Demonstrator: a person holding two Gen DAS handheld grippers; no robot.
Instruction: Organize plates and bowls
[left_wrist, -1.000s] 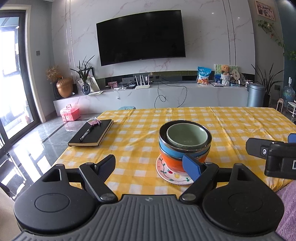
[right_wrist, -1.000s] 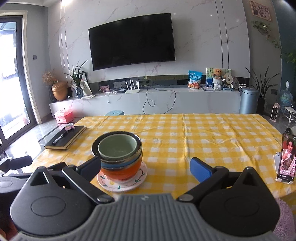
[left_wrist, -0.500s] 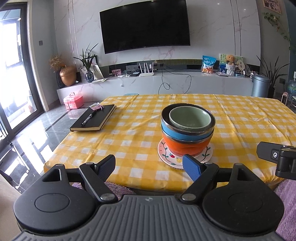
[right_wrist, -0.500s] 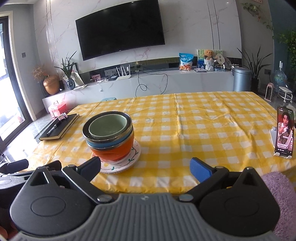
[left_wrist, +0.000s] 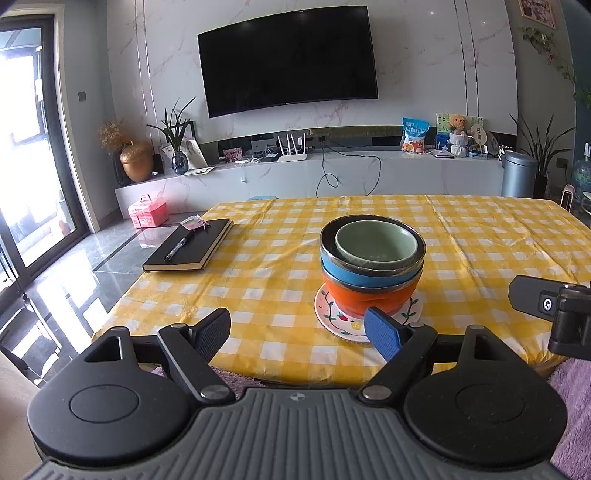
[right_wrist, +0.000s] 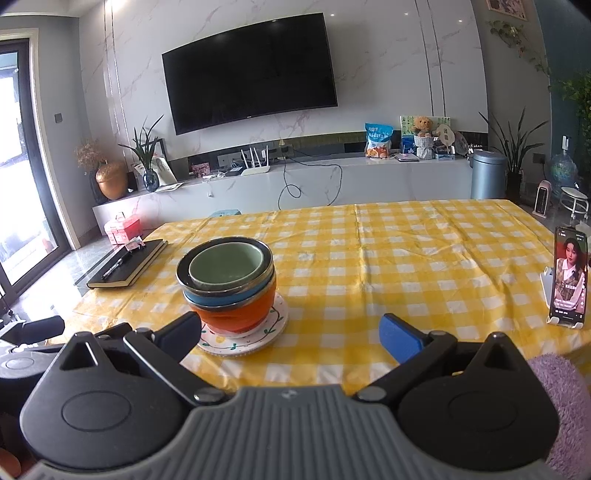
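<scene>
Round glossy bowls (left_wrist: 371, 266) nest on patterned plate (left_wrist: 334, 318).

Plate (left_wrist: 413, 312) mostly hidden under orange bowl (left_wrist: 369, 297); near rim covered by left gripper's blue pad (left_wrist: 382, 332). Right view: dark finger (right_wrist: 181, 334) overlaps plate (right_wrist: 273, 332) edge. Blue bowl (left_wrist: 354, 273) shows only as band; green bowl (left_wrist: 375, 245) sunk inside steel rim, walls unseen. Right gripper body (left_wrist: 554, 310) cut by frame edge in left view. Phone (right_wrist: 569, 277) screen text too small to read. Notebook (right_wrist: 127, 264) pen detail unclear. Snack bag (left_wrist: 414, 134) print illegible.
</scene>
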